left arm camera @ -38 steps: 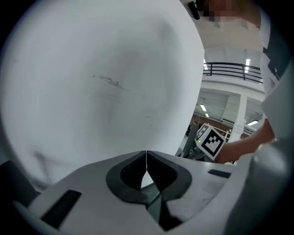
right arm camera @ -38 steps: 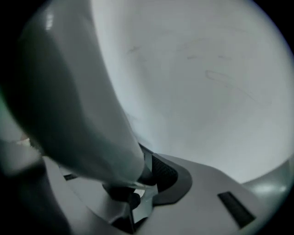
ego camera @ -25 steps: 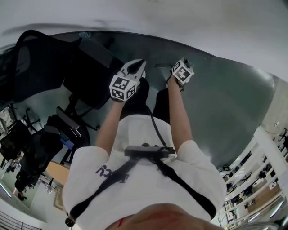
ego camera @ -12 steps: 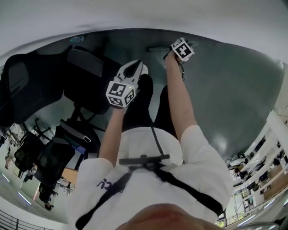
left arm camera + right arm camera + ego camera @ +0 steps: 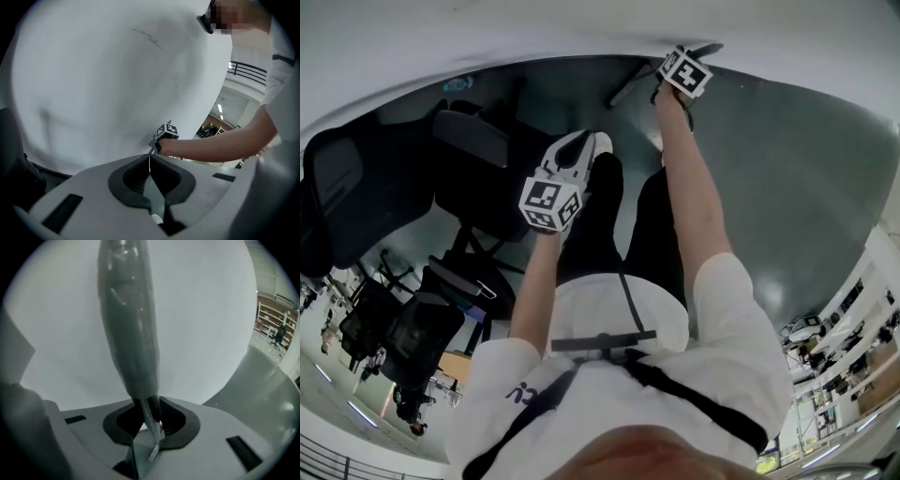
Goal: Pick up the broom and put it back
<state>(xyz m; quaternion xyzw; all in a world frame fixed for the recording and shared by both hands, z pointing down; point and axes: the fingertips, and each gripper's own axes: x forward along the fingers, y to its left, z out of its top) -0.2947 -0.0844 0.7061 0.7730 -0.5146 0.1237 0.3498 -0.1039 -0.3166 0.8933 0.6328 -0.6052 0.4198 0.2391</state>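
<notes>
The right hand-held gripper (image 5: 147, 405) is gripping the broom (image 5: 131, 333) by its grey, film-wrapped handle. The person's right arm is reaching out to where the dark floor (image 5: 787, 187) is meeting the white wall (image 5: 534, 28). The step in hand is judged to be setting the broom back there. The brush head is showing in no view. For a clean placement, the operator should be leaning the handle against the wall and seating one end on the floor before releasing. Releasing while the broom is hanging free is risking a slide or a fall. The right jaws are standing at a narrow gap, pressing on the handle from both sides. The left hand-held gripper (image 5: 150, 158) is hovering above the person's legs, its jaws meeting with nothing between them and touching nothing.
</notes>
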